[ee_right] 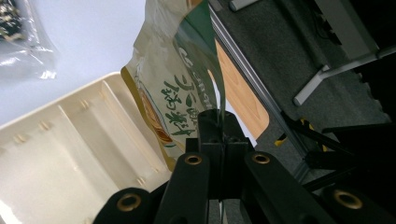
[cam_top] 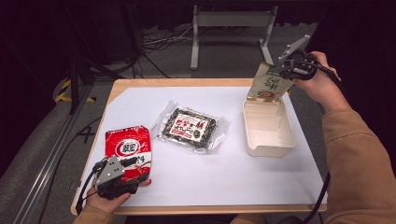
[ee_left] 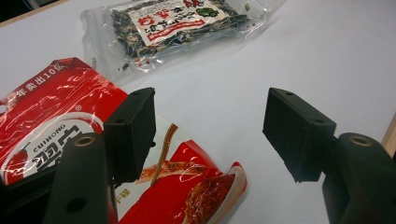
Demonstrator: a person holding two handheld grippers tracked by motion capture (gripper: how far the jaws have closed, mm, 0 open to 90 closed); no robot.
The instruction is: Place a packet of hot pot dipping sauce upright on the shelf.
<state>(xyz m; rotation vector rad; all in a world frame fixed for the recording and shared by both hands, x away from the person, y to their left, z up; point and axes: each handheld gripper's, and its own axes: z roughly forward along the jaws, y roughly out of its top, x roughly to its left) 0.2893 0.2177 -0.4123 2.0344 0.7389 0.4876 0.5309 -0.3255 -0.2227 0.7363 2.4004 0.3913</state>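
We hold a cream-and-green printed foil pouch [cam_top: 267, 82] pinched in our right gripper [cam_top: 286, 70] above the cream plastic bin [cam_top: 268, 125], next lowering it in, while our left gripper [ee_left: 210, 128] gapes empty over a red snack packet [ee_left: 51, 116].

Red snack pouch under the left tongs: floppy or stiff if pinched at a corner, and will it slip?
Probably floppy: the red snack pouch lies flat and creased on the white sheet. Its glossy film shows glare, so it may slide under a push or between the open left tongs. It looks thin, so likely light.
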